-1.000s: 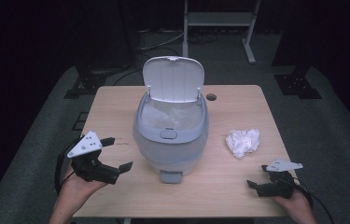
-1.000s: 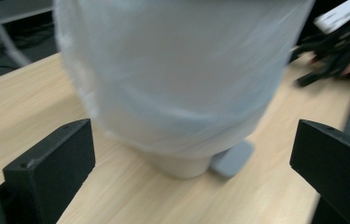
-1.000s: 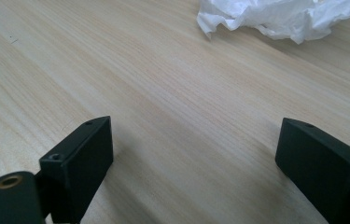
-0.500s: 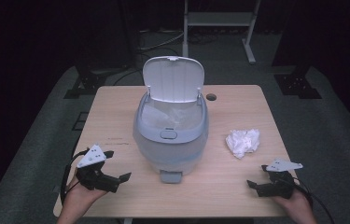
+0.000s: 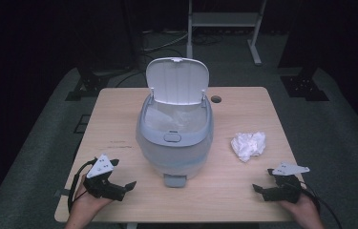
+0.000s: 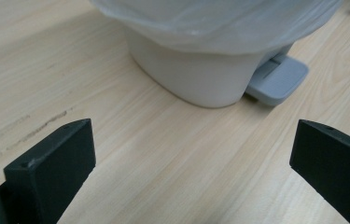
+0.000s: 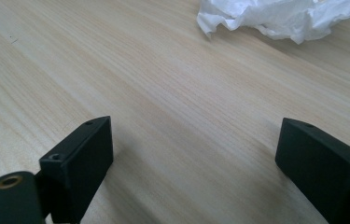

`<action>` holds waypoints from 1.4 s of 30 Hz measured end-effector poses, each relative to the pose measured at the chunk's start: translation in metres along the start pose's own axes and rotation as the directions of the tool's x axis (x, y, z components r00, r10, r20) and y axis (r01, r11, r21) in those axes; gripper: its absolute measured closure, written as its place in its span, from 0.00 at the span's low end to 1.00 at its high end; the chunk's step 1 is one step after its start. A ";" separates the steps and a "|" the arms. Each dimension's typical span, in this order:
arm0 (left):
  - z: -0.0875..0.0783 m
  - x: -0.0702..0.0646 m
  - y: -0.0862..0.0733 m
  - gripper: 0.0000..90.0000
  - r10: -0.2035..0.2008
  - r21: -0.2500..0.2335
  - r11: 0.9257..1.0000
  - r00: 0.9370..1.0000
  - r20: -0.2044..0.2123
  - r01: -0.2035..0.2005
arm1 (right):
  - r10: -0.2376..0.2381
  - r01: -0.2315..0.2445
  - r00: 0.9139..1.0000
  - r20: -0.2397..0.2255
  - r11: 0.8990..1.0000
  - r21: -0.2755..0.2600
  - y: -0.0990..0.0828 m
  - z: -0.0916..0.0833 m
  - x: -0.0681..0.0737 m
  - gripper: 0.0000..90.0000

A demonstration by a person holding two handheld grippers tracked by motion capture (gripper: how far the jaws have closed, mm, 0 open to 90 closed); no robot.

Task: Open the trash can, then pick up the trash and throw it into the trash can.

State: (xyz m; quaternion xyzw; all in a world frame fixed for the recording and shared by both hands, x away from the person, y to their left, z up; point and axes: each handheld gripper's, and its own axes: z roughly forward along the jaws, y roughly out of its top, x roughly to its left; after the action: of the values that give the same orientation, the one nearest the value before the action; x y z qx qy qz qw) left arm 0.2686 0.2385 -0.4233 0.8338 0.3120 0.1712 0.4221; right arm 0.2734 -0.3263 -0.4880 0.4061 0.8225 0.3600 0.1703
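A grey pedal bin (image 5: 175, 138) stands mid-table with its white lid (image 5: 178, 80) raised and a clear liner inside. Its foot pedal (image 5: 174, 180) points at the near edge; the pedal (image 6: 277, 78) and the bin's base (image 6: 196, 79) fill the top of the left gripper view. A crumpled white paper ball (image 5: 248, 145) lies right of the bin, and the paper (image 7: 280, 16) sits just ahead in the right gripper view. My left gripper (image 5: 122, 177) rests open at the near left, jaws empty. My right gripper (image 5: 263, 181) is open at the near right, below the paper.
The wooden table (image 5: 119, 119) has a cable hole (image 5: 215, 99) near its far edge. Beyond it are a dark floor, stand legs (image 5: 224, 19) and cables. A faint dark mark (image 6: 37, 126) runs across the wood by the left jaw.
My left gripper has dropped down and back toward the near left corner of the table, staying open. The right gripper, bin and paper have not moved.
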 end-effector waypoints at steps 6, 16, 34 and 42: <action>0.009 0.003 -0.008 0.00 -0.005 0.022 1.000 1.000 -0.002 0.005 | 0.000 0.000 1.000 0.000 1.000 0.000 0.000 0.000 0.000 0.11; 0.027 0.006 -0.024 0.00 0.001 0.088 0.996 1.000 -0.019 0.001 | 0.000 0.000 1.000 0.000 1.000 0.000 0.000 0.000 0.000 0.11; 0.047 0.010 -0.041 0.00 -0.011 0.151 0.989 1.000 -0.006 0.012 | 0.003 -0.003 1.000 0.005 1.000 0.010 0.001 0.000 0.000 0.11; 0.047 0.010 -0.041 0.00 -0.007 0.151 0.988 1.000 0.001 0.006 | 0.017 -0.017 1.000 0.013 1.000 0.000 0.005 -0.002 0.000 0.11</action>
State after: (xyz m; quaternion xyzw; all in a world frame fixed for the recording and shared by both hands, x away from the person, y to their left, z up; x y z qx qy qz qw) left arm 0.2862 0.2357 -0.4839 0.8625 0.3264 0.1450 0.3584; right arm 0.2750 -0.3255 -0.4828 0.4155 0.8180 0.3585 0.1724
